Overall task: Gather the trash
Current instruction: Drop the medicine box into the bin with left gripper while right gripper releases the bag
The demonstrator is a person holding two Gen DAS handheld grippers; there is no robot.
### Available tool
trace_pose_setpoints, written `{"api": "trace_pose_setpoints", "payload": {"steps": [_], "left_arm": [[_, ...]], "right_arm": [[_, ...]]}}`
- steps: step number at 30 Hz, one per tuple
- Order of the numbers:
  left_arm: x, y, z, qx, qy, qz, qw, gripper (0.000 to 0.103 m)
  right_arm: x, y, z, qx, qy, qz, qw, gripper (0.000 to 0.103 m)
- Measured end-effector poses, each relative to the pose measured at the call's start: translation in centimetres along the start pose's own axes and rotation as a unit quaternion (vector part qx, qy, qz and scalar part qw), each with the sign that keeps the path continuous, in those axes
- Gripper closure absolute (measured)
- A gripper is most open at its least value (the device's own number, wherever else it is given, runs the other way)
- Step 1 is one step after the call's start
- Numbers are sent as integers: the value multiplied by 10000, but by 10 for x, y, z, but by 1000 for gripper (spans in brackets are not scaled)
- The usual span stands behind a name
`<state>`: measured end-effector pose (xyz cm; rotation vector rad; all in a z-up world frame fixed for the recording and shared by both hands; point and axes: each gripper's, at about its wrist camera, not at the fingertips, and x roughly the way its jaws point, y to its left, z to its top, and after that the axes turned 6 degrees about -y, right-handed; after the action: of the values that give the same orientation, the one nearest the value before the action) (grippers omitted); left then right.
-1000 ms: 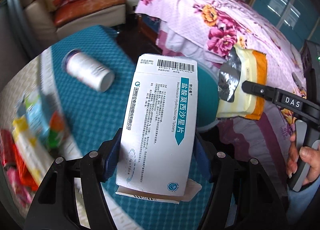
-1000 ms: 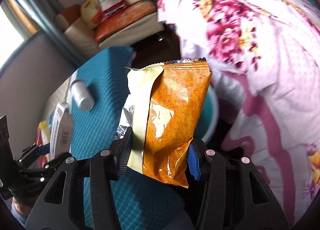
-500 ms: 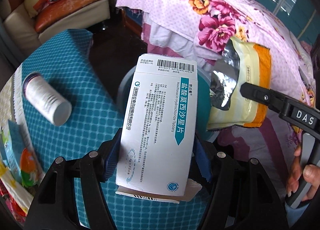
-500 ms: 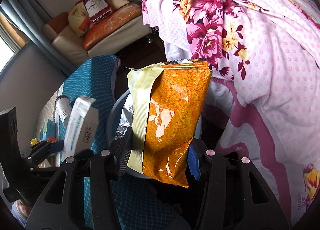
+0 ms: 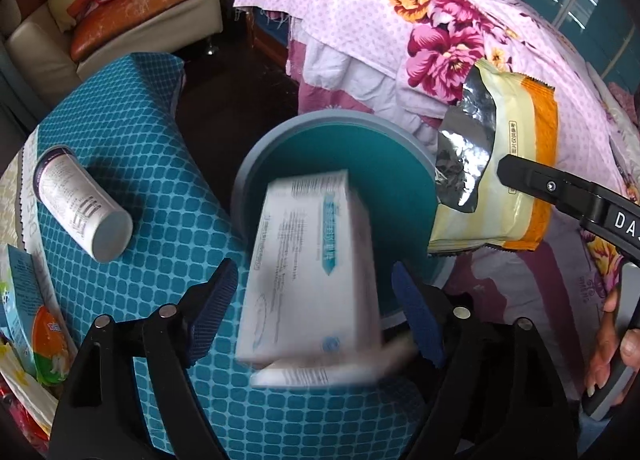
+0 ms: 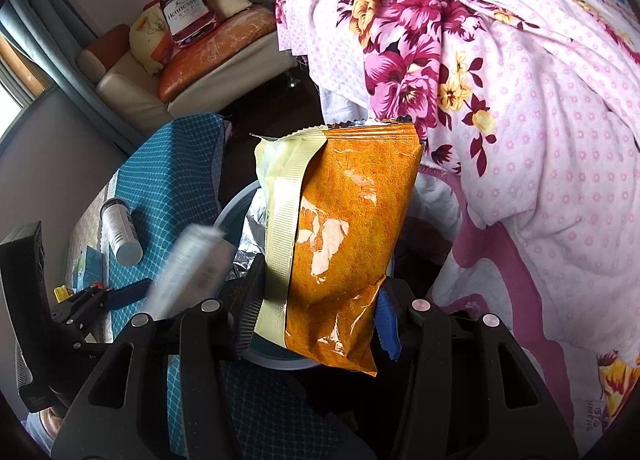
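Tongs, left [image 5: 312,300]: jaws just opened, blurred medicine box [image 5: 310,280] loose between them, over teal bin [image 5: 244,179] | right tongs [image 6: 316,314]: gripping orange snack bag [image 6: 340,244] above bin's right rim | white bottle [image 5: 80,205] lying left on blue tablecloth [image 5: 132,131].

The mouth of the bin [image 5: 256,163] is partly filled by the white box [image 5: 312,272], blurred between the spread pads of the left tool [image 5: 316,312], whose jaws have just been opening. The right tool [image 6: 316,316] and its clamped snack bag [image 6: 344,236] hang over the bin's far rim. On the tabletop [image 5: 160,187] the stretch by the bin lies bare; a bottle [image 5: 80,207] lies on its side toward the left edge, with packets [image 5: 36,320] just beyond. The bed [image 5: 400,27] crowds the bin's far side.
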<state>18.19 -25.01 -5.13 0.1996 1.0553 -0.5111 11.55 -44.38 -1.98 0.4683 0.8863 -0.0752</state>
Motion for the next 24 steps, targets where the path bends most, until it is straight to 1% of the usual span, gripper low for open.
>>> {"api": "trace_pose_setpoints", "payload": {"steps": [5, 7, 8, 14, 22, 24], "left_arm": [[-5, 11, -8, -168, 18, -17, 9999, 22], [-8, 17, -14, -270, 46, -52, 9996, 15], [-10, 20, -16, -320, 39, -65, 9995, 14], [-23, 37, -28, -574, -32, -178, 9982, 14], [-29, 50, -42, -694, -14, -163, 9975, 14], [-31, 53, -45, -729, -8, -162, 9972, 14]], "right_arm": [[3, 3, -1, -11, 32, -11, 10000, 56], [4, 6, -1, -39, 54, -18, 10000, 56], [5, 6, -1, -45, 62, -21, 10000, 56], [12, 17, -3, -132, 146, -21, 9998, 56], [18, 38, -5, -292, 234, 17, 9993, 56], [20, 42, -6, -323, 277, 18, 9991, 54]]}}
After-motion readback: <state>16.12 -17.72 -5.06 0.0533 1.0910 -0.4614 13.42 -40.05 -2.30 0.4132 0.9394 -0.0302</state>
